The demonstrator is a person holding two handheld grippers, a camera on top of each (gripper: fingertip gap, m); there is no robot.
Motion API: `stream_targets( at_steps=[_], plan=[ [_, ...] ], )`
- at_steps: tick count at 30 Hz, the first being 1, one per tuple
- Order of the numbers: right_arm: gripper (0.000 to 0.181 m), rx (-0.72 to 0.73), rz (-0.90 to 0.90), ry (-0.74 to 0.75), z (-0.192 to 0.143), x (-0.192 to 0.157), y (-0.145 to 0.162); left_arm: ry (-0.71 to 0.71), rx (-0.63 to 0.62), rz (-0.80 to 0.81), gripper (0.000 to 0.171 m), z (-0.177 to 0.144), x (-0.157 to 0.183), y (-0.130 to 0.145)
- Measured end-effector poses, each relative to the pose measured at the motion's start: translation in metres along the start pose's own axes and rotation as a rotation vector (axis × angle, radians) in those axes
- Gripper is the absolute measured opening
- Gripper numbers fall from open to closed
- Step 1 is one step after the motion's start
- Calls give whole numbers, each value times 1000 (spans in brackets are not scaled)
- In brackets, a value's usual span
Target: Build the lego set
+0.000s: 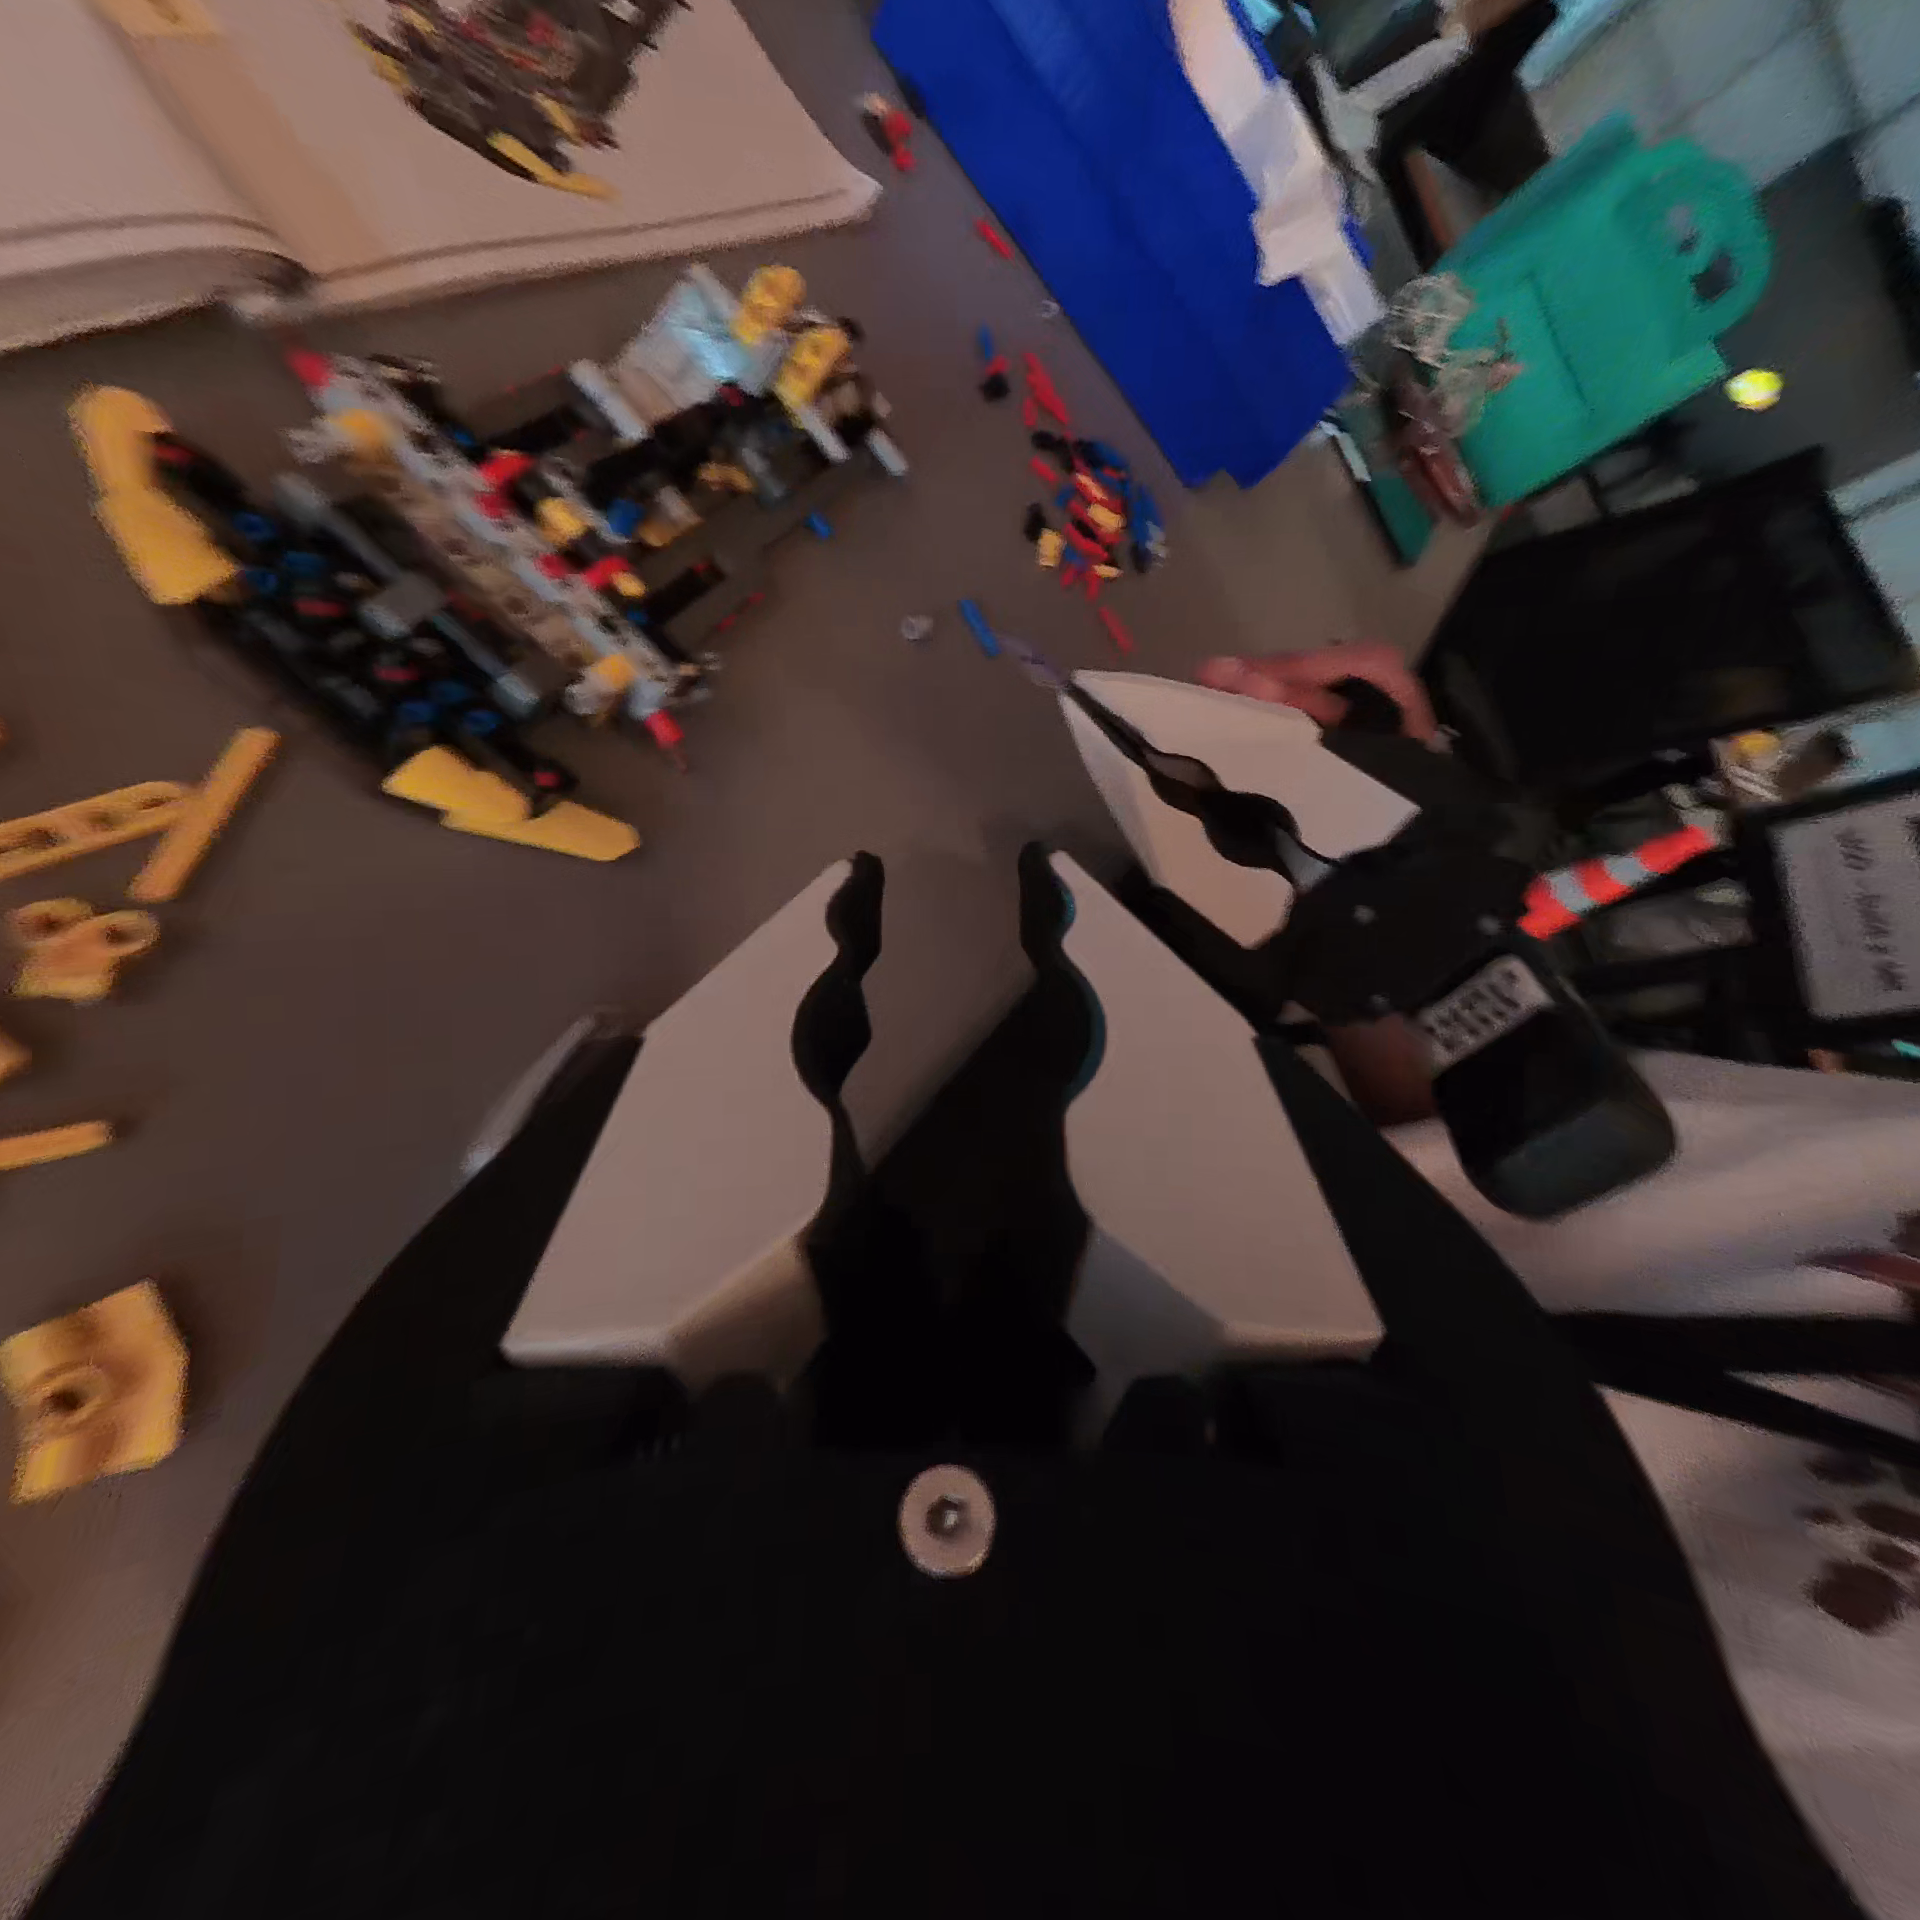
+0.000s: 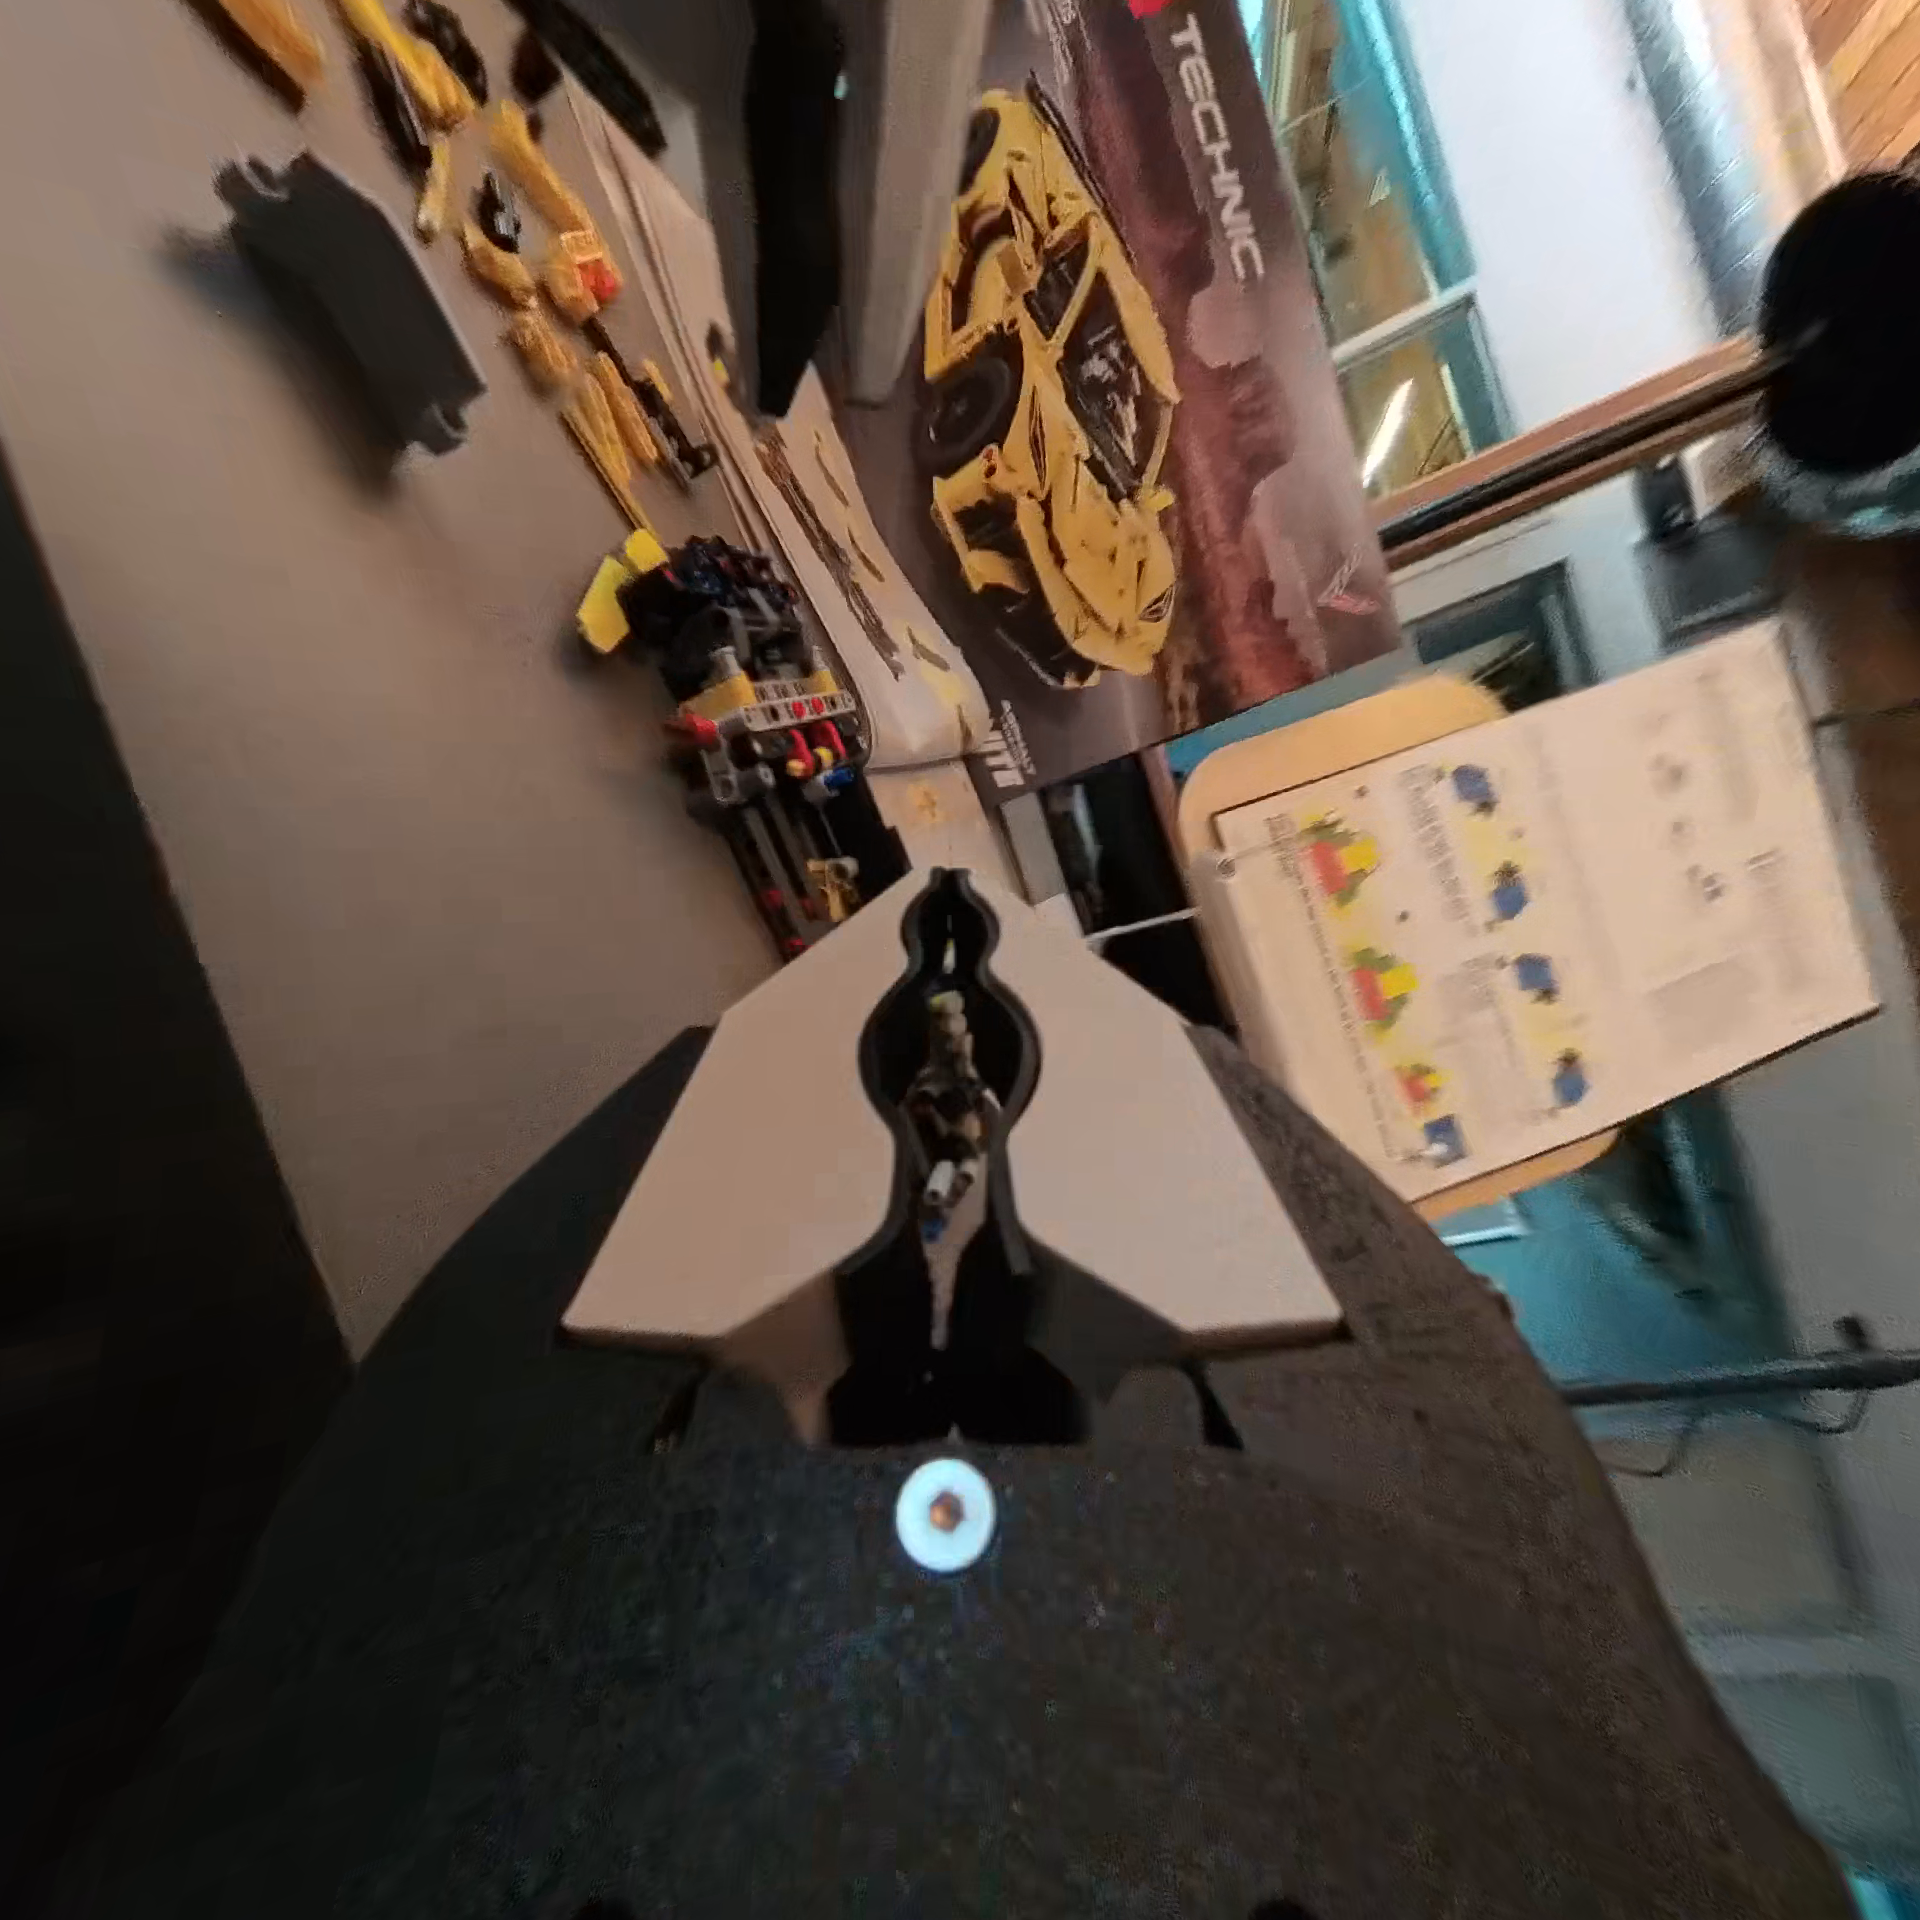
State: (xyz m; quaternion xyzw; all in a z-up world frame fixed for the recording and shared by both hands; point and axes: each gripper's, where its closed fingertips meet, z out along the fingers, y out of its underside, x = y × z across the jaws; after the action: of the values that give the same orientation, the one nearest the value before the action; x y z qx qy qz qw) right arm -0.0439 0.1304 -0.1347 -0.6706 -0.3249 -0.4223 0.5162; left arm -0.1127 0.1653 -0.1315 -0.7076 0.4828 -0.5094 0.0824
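Observation:
The partly built Lego model point(image 1: 468, 551), black and grey with yellow panels and red and blue pins, lies on the grey table; it also shows in the right wrist view point(image 2: 748, 727). My left gripper point(image 1: 951, 873) is open a little and empty, above bare table in front of the model. My right gripper point(image 2: 948, 883) is shut; in the left wrist view point(image 1: 1075, 686) it hovers right of the model, a hand behind it. A small pale blur sits at its tip; I cannot tell if it is held.
The open instruction booklet point(image 1: 416, 156) lies behind the model. Loose yellow parts point(image 1: 156, 821) lie at the left, a pile of small red and blue pins point(image 1: 1091, 499) at the right by a blue bin point(image 1: 1122, 229). The set's box point(image 2: 1091, 416) stands behind. The grippers' ends are close to 9 centimetres from one another.

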Motion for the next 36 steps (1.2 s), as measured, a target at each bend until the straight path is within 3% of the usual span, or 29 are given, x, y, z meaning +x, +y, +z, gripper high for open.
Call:
stream_targets(
  at_steps=[3,6,11,16,19,23,27,32,36],
  plan=[
    [0,-23,-59,1,3,-9,-8,-253,21,101,24,-26,-41,8],
    [0,-13,-7,-16,6,-12,-18,-458,-88,336,24,-56,-77,23],
    [0,8,43,-93,10,-23,-22,-400,-561,632,25,-70,-89,49],
    [0,8,52,-106,7,-25,-20,-304,-775,619,30,-53,-86,54],
    [0,0,59,-109,7,-25,-17,-351,-752,522,27,-44,-92,47],
    [0,7,88,-129,8,-25,-17,-314,-726,361,26,-35,-87,52],
    [0,13,112,-140,8,-25,-16,-318,-791,333,26,-38,-88,68],
    [0,11,134,-153,9,-25,-14,-308,-775,304,24,-30,-89,72],
    [0,4,127,-156,9,-26,-13,-308,-700,281,12,-23,-89,72]
  ],
)
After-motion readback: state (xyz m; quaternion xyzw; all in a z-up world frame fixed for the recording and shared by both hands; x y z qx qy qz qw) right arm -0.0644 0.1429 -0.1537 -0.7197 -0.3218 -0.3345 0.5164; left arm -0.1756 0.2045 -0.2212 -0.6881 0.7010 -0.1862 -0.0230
